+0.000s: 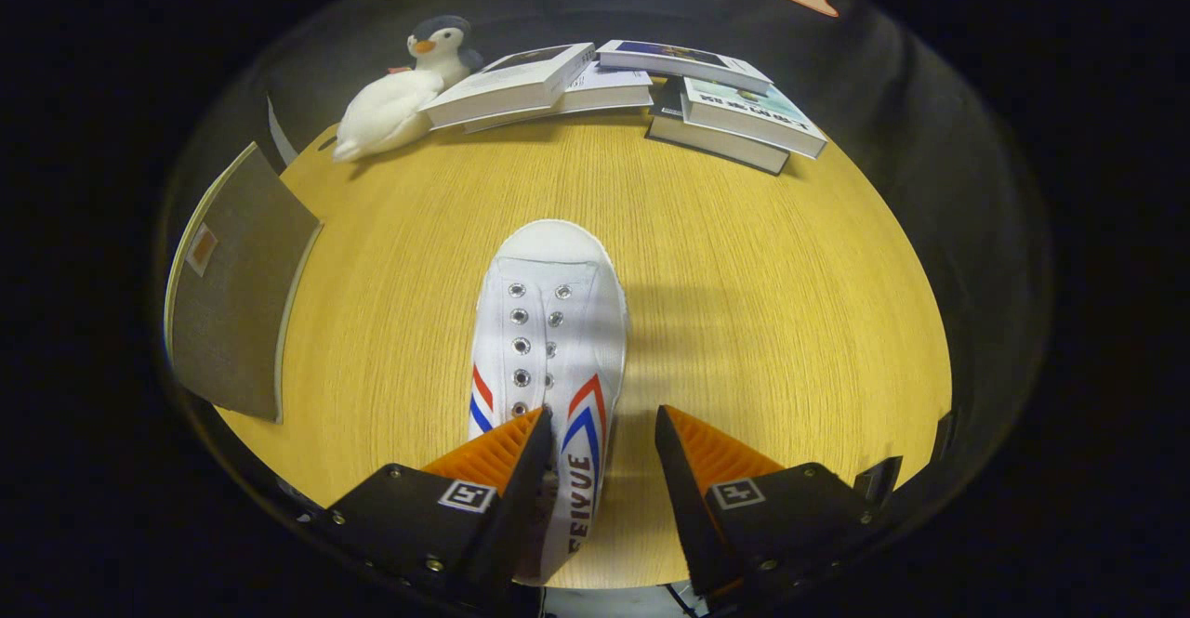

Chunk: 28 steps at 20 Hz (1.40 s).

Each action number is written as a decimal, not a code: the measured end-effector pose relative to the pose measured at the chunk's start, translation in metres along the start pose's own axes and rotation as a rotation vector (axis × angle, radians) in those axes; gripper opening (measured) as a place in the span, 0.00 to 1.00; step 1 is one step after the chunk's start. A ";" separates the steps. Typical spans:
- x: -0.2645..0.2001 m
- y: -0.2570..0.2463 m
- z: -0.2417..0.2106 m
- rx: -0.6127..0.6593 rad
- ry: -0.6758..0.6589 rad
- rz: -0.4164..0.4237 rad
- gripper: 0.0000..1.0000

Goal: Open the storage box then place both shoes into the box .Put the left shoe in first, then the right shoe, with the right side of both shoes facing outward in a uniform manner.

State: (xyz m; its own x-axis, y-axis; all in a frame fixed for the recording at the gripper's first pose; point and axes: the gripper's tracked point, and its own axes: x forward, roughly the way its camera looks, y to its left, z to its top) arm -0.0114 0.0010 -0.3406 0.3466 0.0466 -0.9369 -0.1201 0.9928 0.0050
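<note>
Directly ahead of me lies the white canvas shoe (pixel 550 339), flat on the wooden bench (pixel 744 321) with its rounded toe pointing away from me and its heel end running back under my fingers (pixel 600 437). It has no laces; two rows of metal eyelets run down its top, and red and blue stripes slant across both sides near the heel, with lettering along the nearer side. My fingers are spread apart. The left finger's tip sits over the shoe's rear part and the right finger stands off to the shoe's right over bare wood, so the shoe's right flank falls in the gap between them; I cannot tell whether the left finger is touching the canvas. Nothing is clamped.

Off to the left of the shoe, well apart from it, a flat grey-brown panel with a pale edge (pixel 232 293) sits at the bench's side. Beyond the shoe, along the far edge, a plush penguin (pixel 400 98) rests beside a loose spread of books (pixel 632 88), some overlapping each other.
</note>
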 end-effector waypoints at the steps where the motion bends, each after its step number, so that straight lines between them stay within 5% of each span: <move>1: 0.001 0.004 0.000 -0.006 0.000 0.004 0.52; 3: 0.000 0.004 0.000 -0.034 0.005 -0.016 0.37; 6: -0.001 0.004 -0.001 -0.065 0.018 -0.029 0.37; 8: -0.009 -0.013 0.002 -0.069 -0.010 -0.121 0.37; 9: 0.005 -0.012 0.000 -0.054 -0.011 -0.131 0.04; 14: -0.003 -0.008 0.004 -0.003 -0.020 -0.101 0.00; 19: -0.015 0.006 0.005 0.204 -0.013 0.034 0.00; 28: -0.033 0.029 0.018 0.273 -0.040 0.131 0.00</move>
State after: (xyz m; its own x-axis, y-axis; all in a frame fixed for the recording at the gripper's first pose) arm -0.0101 0.0300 -0.3031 0.3813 0.1752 -0.9077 0.0861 0.9709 0.2235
